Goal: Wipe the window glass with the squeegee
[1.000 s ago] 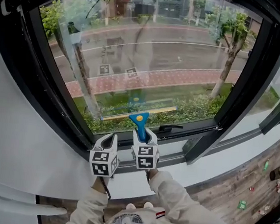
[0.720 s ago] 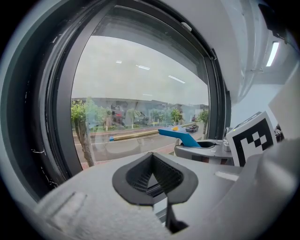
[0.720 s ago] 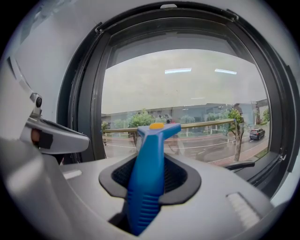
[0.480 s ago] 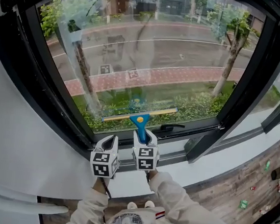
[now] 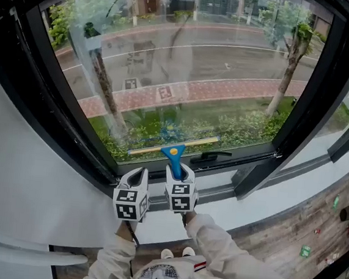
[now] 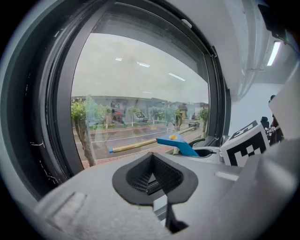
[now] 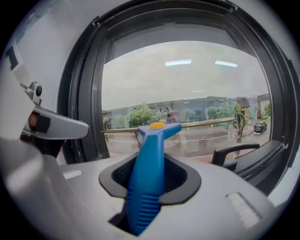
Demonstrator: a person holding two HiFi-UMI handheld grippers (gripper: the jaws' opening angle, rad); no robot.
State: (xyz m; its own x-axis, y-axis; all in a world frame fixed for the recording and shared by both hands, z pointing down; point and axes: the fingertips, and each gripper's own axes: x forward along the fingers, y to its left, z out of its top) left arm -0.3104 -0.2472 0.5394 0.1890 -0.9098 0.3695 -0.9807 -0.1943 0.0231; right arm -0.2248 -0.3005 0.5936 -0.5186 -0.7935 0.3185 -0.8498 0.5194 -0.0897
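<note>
The window glass (image 5: 187, 76) is broad, and the squeegee (image 5: 173, 149) sits low against it, its blade slanting along the bottom edge just above the lower frame (image 5: 249, 158); the likely trouble is a streak where the slanted blade presses unevenly, or its right end catching the black window handle (image 5: 211, 155) just beside it; the right gripper (image 5: 181, 171) points up toward the glass, jaws clenched on the ribbed end of the blue grip; the left gripper (image 5: 136, 175) hangs just beside it, jaws closed on nothing, idle.
</note>
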